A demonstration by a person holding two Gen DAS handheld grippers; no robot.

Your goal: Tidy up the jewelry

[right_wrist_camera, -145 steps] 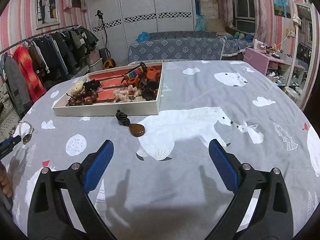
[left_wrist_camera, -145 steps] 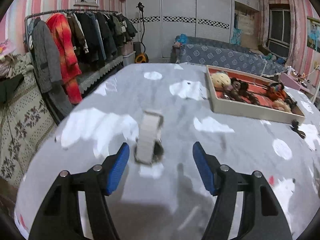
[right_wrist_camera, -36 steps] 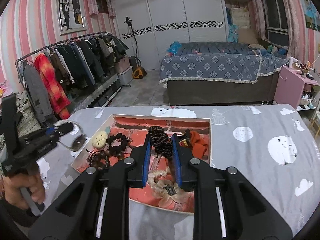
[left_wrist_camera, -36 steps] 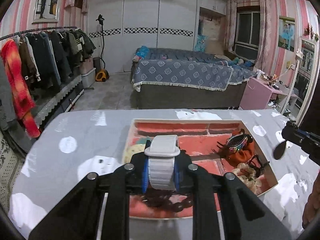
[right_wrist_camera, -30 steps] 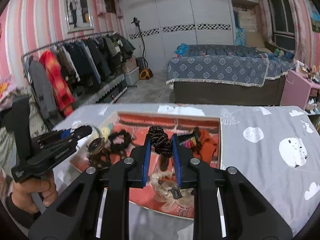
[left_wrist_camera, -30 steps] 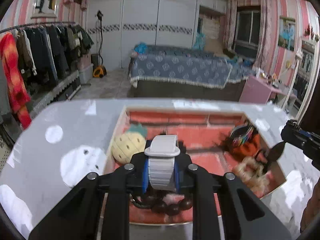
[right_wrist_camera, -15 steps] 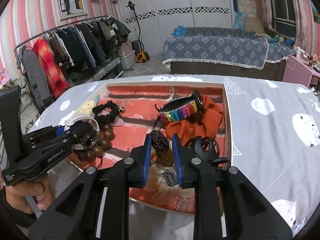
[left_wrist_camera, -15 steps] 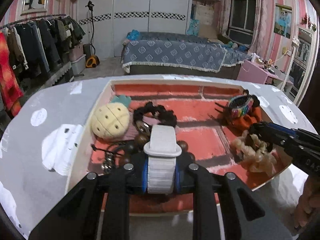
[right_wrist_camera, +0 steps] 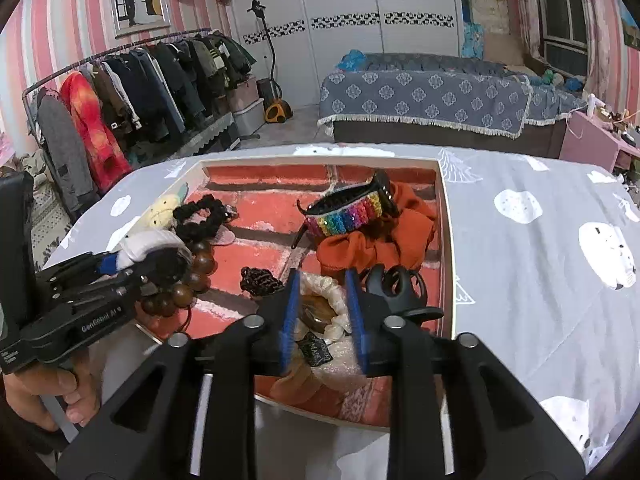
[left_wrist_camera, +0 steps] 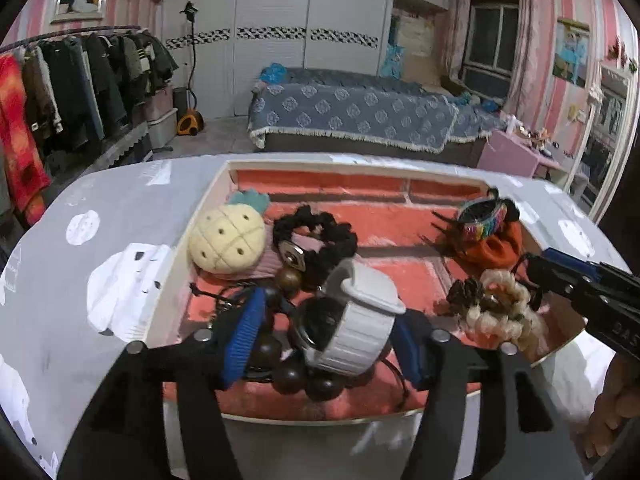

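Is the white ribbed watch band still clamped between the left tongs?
No, the white ribbed watch band lies loose between the open left tongs.

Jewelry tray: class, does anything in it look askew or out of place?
Yes. In the tray, the white watch lies tilted on top of the wooden bead bracelet between the open left tongs, not flat on the lining. A plush pineapple also sits among the jewelry.

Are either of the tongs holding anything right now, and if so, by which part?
Nothing is held. The left tongs stand open around the white watch; the right tongs are open too.
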